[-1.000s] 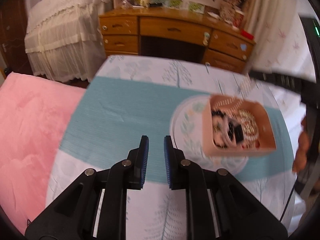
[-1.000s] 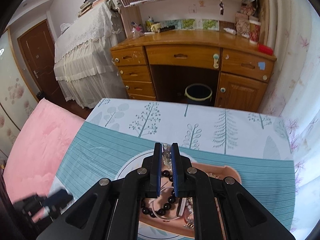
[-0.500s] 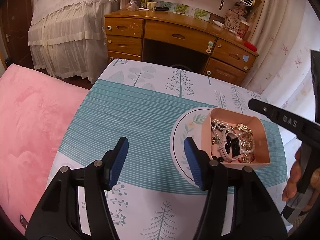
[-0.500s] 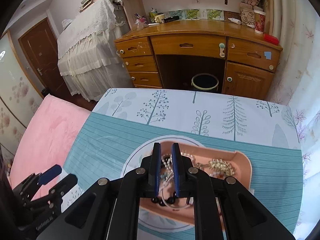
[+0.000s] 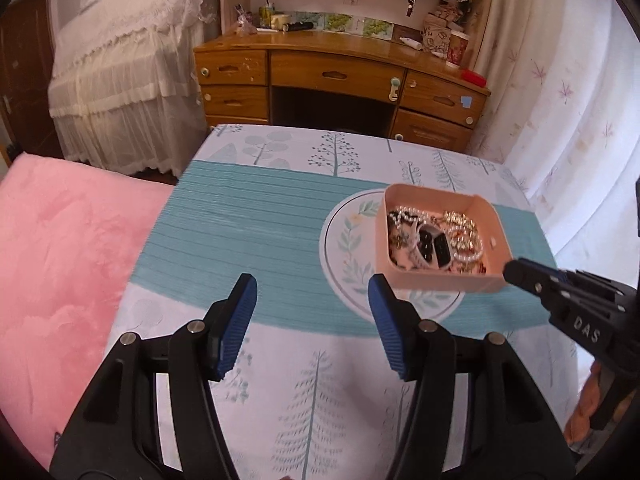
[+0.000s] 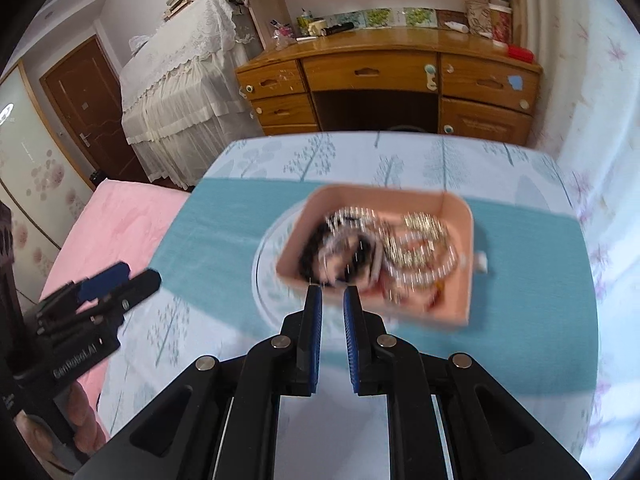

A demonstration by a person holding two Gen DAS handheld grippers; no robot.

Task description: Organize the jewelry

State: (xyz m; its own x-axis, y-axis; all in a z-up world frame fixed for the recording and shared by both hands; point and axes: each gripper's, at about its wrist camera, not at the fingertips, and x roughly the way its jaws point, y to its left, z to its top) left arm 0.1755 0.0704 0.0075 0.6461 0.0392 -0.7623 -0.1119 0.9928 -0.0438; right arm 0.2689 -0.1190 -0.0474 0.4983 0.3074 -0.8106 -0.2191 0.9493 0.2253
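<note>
A pink tray (image 5: 486,216) holds a pile of jewelry: a white-strapped watch (image 5: 430,246), pearl beads and gold chains. It stands on the round printed medallion of the tablecloth (image 5: 348,240). My left gripper (image 5: 312,292) is wide open and empty, held above the cloth to the tray's near left. In the right wrist view the tray (image 6: 460,216) is blurred and lies just beyond my right gripper (image 6: 333,294). Its jaws stand a narrow gap apart with nothing between them. The right gripper also shows in the left wrist view (image 5: 560,296), at the tray's near right corner.
The table is covered by a teal and white tree-print cloth (image 5: 240,224). A pink blanket (image 5: 60,260) lies to the left. A wooden desk (image 5: 340,76) and a lace-draped bed (image 5: 120,80) stand beyond the table's far edge. A curtain (image 5: 560,120) hangs at right.
My left gripper opened from nearly shut to wide open. My right gripper pulled back and up from inside the tray, its jaws parting slightly; the beads it was among stay in the tray.
</note>
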